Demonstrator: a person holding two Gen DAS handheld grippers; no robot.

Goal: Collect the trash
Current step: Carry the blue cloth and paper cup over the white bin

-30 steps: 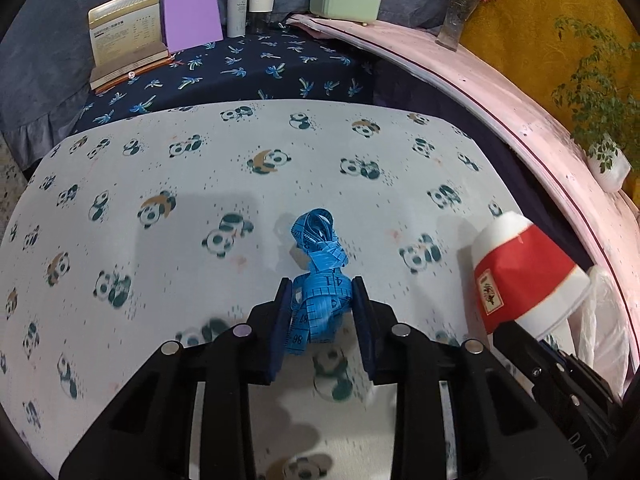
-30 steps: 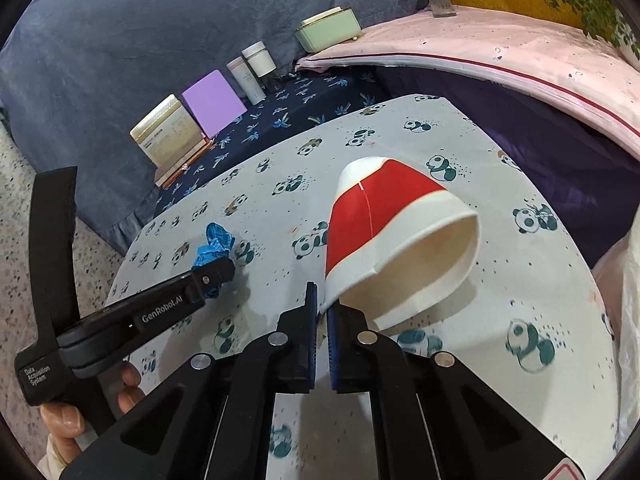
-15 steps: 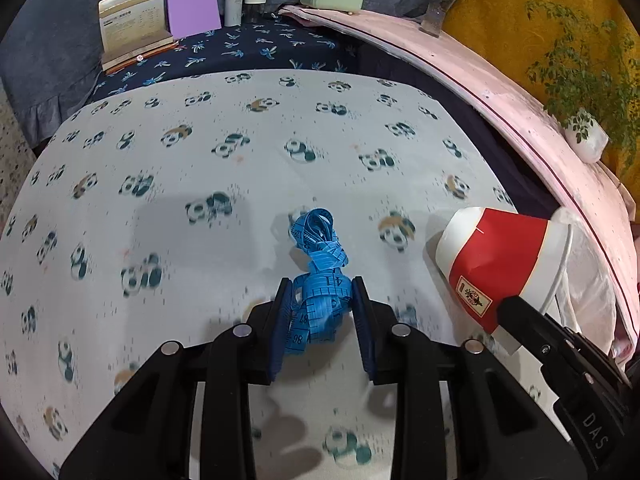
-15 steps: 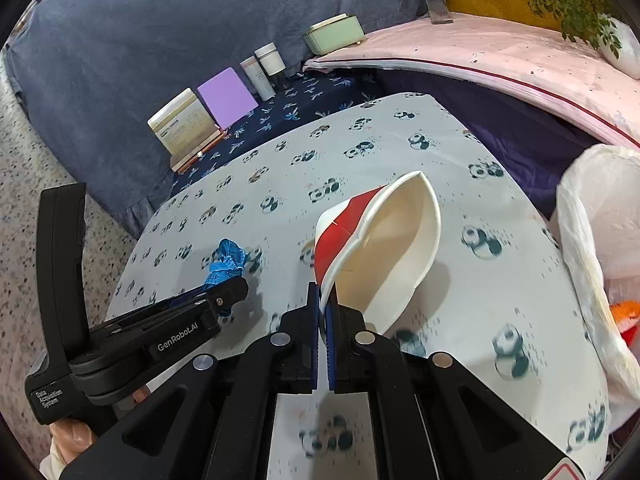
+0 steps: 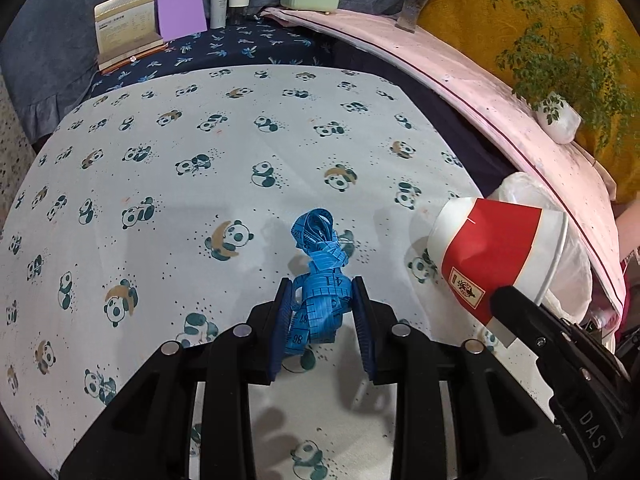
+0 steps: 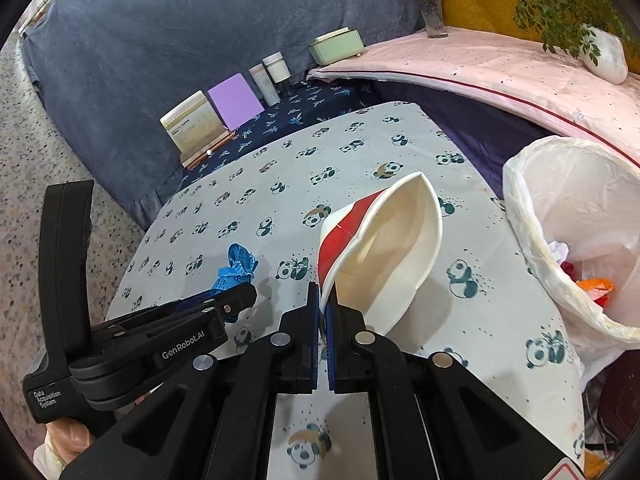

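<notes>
left gripper (image 5: 322, 304) clamping the blue tape measure (image 5: 320, 280) over the panda cloth (image 5: 180, 168) | right gripper (image 6: 323, 304) pinching the red-and-white paper cup (image 6: 384, 248) by its rim | trash bag (image 6: 568, 240) sitting at 3 o'clock of the cup, open

We see both rigs in matte black plastic w/ blue ribbed pads and round silver screws. Left claw (image 6: 240, 300) body reads "GenRobot.AI", grip "Data Acquisition System". Right claw (image 5: 500, 308) shows "DAS". Bare skin at left hand (image 6: 66, 436).
</notes>
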